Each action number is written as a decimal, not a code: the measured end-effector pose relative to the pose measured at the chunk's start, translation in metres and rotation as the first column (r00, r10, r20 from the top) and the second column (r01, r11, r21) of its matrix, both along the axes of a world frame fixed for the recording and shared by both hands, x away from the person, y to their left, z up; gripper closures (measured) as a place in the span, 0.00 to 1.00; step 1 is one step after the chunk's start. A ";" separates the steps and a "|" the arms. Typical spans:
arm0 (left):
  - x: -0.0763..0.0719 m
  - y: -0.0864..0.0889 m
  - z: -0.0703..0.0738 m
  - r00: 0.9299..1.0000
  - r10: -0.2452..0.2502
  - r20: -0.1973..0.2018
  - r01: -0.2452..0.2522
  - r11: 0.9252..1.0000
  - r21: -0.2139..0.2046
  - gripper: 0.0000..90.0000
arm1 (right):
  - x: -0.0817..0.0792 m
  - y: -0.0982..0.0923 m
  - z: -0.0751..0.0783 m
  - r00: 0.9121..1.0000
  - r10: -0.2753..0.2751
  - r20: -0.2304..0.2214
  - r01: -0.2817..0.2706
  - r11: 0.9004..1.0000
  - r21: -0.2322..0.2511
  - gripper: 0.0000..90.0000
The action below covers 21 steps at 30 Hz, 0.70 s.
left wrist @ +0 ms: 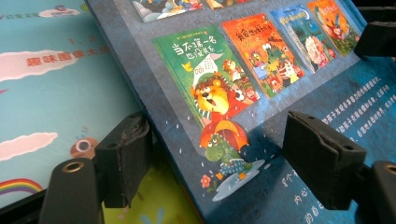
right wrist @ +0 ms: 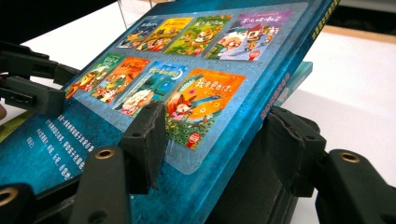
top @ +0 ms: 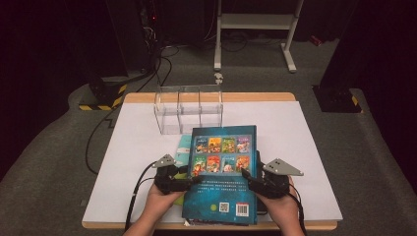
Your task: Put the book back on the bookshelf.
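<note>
Book (top: 222, 172): large hardback with a glossy dark blue-green back cover, a panel of eight small bright picture covers in two rows on its upper half, white print below, and a barcode and a square code near its bottom edge. It sits at the near middle of the table (top: 305, 147), lifted off the white surface and tilted, its lower edge reaching the near edge. Beneath it lies a stack of other books (left wrist: 42, 79): a pale turquoise cover with pink cloud shapes and a rainbow pokes out at its left side.

Left gripper (top: 189, 181): black, blocky rubber pads, grey three-cornered plate on top, cable trailing toward the near left corner. It is at the book's left edge. In the left gripper view, one pad sits below the edge and one rests over the cover, with the cover's edge between them. Whether both pads press I cannot tell.

Right gripper (top: 248, 180): same build, at the book's right edge. In the right gripper view, one worn, pitted pad lies flat on the glossy cover and the other is under the spine side; it is clamped on the book.

Clear plastic organiser (top: 189, 110): rectangular, with see-through walls dividing it into compartments, standing toward the far edge, just beyond the book's top.
</note>
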<state>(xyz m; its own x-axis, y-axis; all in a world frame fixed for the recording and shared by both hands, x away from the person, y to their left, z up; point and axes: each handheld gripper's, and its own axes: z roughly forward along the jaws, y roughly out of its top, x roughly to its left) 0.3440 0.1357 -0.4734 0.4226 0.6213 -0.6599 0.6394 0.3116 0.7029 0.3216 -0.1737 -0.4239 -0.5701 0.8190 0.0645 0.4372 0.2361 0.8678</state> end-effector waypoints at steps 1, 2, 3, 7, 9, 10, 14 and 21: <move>0.001 0.001 0.001 1.000 0.011 -0.004 -0.011 1.000 -0.006 0.29 | 0.002 0.001 0.001 1.000 -0.004 -0.006 0.004 1.000 -0.003 0.45; 0.003 0.002 0.003 1.000 0.021 0.001 -0.021 1.000 -0.012 0.30 | 0.003 0.003 0.003 1.000 -0.010 -0.005 0.010 1.000 -0.006 0.45; 0.004 0.003 0.004 1.000 0.027 0.002 -0.026 1.000 -0.015 0.32 | 0.006 0.005 0.005 1.000 -0.016 -0.002 0.016 1.000 -0.008 0.45; 0.012 0.007 0.010 0.999 0.039 0.014 -0.039 0.999 -0.010 0.33 | 0.014 0.013 0.012 0.999 -0.038 0.010 0.038 0.999 -0.023 0.45; 0.017 0.009 0.010 0.999 0.047 0.019 -0.047 0.999 -0.024 0.35 | 0.019 0.015 0.015 0.999 -0.044 0.006 0.044 0.999 -0.029 0.45; 0.017 0.009 0.010 0.999 0.047 0.019 -0.047 0.999 -0.024 0.36 | 0.021 0.017 0.016 0.999 -0.049 0.003 0.049 0.998 -0.031 0.46; 0.024 0.013 0.012 0.997 0.070 0.043 -0.068 0.997 -0.041 0.38 | 0.029 0.021 0.017 0.998 -0.062 0.001 0.062 0.998 -0.028 0.46; 0.024 0.017 0.016 0.994 0.080 0.078 -0.078 0.997 -0.028 0.38 | 0.032 0.027 0.018 0.997 -0.079 0.020 0.079 0.997 -0.013 0.46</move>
<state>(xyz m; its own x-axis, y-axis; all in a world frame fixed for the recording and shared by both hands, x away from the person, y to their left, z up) 0.3680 0.1528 -0.4578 0.4245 0.6386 -0.6419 0.5548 0.3769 0.7418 0.3538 -0.1469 -0.4059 -0.5044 0.8624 0.0424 0.4377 0.2130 0.8735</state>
